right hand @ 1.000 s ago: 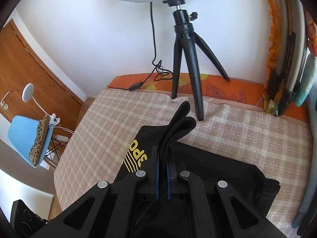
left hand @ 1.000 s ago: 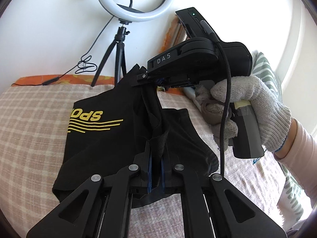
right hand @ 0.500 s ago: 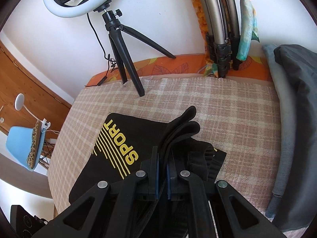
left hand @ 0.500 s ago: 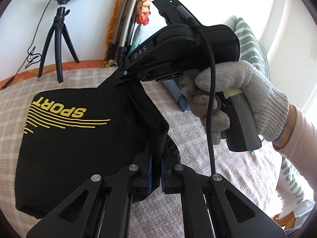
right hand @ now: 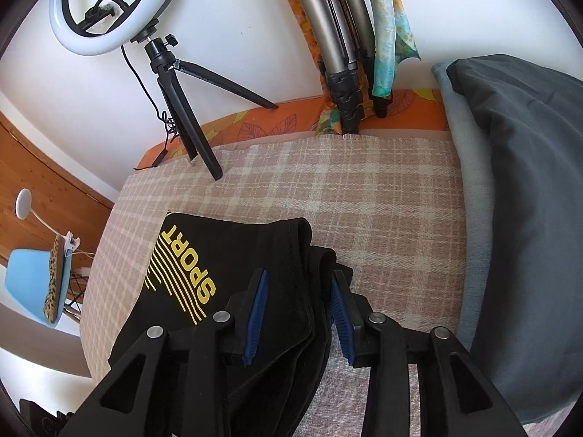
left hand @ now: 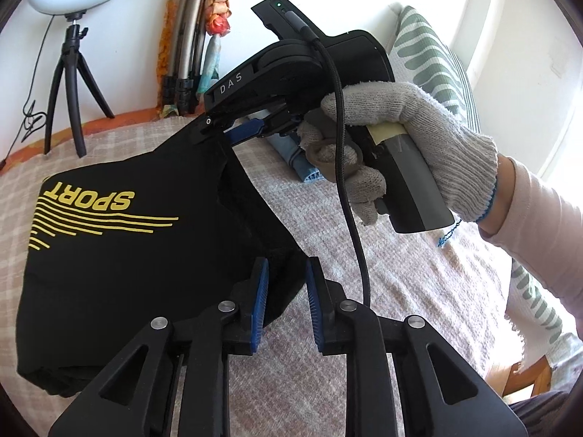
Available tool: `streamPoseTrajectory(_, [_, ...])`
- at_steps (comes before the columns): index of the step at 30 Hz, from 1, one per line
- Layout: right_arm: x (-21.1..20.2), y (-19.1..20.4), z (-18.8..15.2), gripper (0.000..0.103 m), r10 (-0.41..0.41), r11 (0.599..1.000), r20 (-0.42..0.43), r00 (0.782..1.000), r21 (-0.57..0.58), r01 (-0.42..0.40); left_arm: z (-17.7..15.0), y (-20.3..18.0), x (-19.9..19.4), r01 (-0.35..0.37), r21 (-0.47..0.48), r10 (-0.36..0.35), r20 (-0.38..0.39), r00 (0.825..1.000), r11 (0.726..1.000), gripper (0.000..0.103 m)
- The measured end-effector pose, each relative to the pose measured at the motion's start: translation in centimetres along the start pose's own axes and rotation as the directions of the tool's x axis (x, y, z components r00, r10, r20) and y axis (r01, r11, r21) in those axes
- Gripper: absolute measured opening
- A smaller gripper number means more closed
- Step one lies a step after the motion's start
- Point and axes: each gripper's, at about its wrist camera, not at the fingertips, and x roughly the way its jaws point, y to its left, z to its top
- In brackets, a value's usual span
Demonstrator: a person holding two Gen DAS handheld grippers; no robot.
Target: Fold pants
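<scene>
Left wrist view first: the left gripper [left hand: 286, 300] is letting go, its blue pads [left hand: 259, 306] spreading apart as we watch, with a dark fold of the black pants [left hand: 120, 255] still sitting between them but no longer pinched. It points down at a slant toward the bed. Just beyond it, the right gripper [left hand: 233, 129] reaches in from the right, nose tipped down onto the raised edge of the fabric, and a gloved right hand [left hand: 400, 149] wraps its grey handle, index finger hooked through the trigger loop, pale sleeve [left hand: 539, 218] trailing off to the right. A black cable [left hand: 349, 189] droops from the gripper's top.

Over to the right wrist view: the right gripper [right hand: 299, 313] is opening too, jaws spreading, the pants' thick layered edge lying loose between the pads [right hand: 255, 317]. The pants [right hand: 218, 291] lie folded on the checked blanket [right hand: 364, 211], yellow "SPORT" lettering [right hand: 189, 269] facing up on the left part. Further out, a ring light on a tripod [right hand: 171, 73] stands at the bed's far edge, and a dark pillow [right hand: 528, 218] lies along the right.
</scene>
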Motion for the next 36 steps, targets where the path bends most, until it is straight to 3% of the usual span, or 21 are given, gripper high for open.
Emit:
streamPoseTrajectory(4, [-0.9, 0.5, -0.8, 0.041, -0.01, 1.0, 0.024, 1.0, 0.002, 0.01, -0.3, 1.0, -2.8, -0.015, -0.016, 0.015, 0.032, 0.999, 1.0, 0.022])
streamPoseTrajectory(8, [-2.2, 2.7, -2.3, 0.04, -0.052, 0.995, 0.087, 0.995, -0.077, 0.059, -0.6, 3.8, -5.1, -0.13, -0.031, 0.132, 0.06, 0.989, 0.991, 0.023])
streamPoseTrajectory(13, [-2.6, 6.5, -3.8, 0.032, 0.08, 0.981, 0.083, 0.993, -0.182, -0.064, -1.0, 8.4, -6.3, -0.241, -0.102, 0.246, 0.046, 0.968, 0.965, 0.023])
streamPoseTrajectory(16, [-0.9, 8.5, -4.2, 0.032, 0.107, 0.973, -0.004, 0.994, -0.204, -0.106, -1.5, 10.4, -6.4, -0.257, -0.148, 0.263, 0.018, 0.965, 0.955, 0.023])
streamPoseTrajectory(23, [0.1, 6.3, -6.8, 0.033, -0.004, 0.989, -0.101, 0.995, -0.148, -0.011, -3.1, 12.6, -6.6, -0.265, -0.194, 0.264, -0.031, 0.964, 0.945, 0.023])
streamPoseTrajectory(28, [-1.9, 4.2, -8.8, 0.033, -0.029, 0.992, -0.098, 0.995, -0.123, 0.017, -4.5, 13.3, -6.3, -0.278, -0.191, 0.269, -0.069, 0.961, 0.942, 0.023])
streamPoseTrajectory(29, [-2.1, 4.0, -9.1, 0.038, -0.042, 0.993, -0.1, 0.994, -0.118, 0.03, -4.8, 13.5, -6.4, -0.277, -0.196, 0.268, -0.071, 0.961, 0.941, 0.023])
streamPoseTrajectory(34, [-3.4, 2.5, -10.2, 0.038, -0.024, 0.996, -0.091, 0.996, -0.09, 0.016, -5.3, 13.8, -7.4, -0.276, -0.209, 0.264, -0.08, 0.961, 0.938, 0.023])
streamPoseTrajectory(36, [-4.1, 2.3, -10.0, 0.041, -0.014, 0.997, -0.063, 0.998, -0.079, 0.009, -5.1, 14.1, -8.4, -0.276, -0.219, 0.266, -0.071, 0.961, 0.936, 0.031])
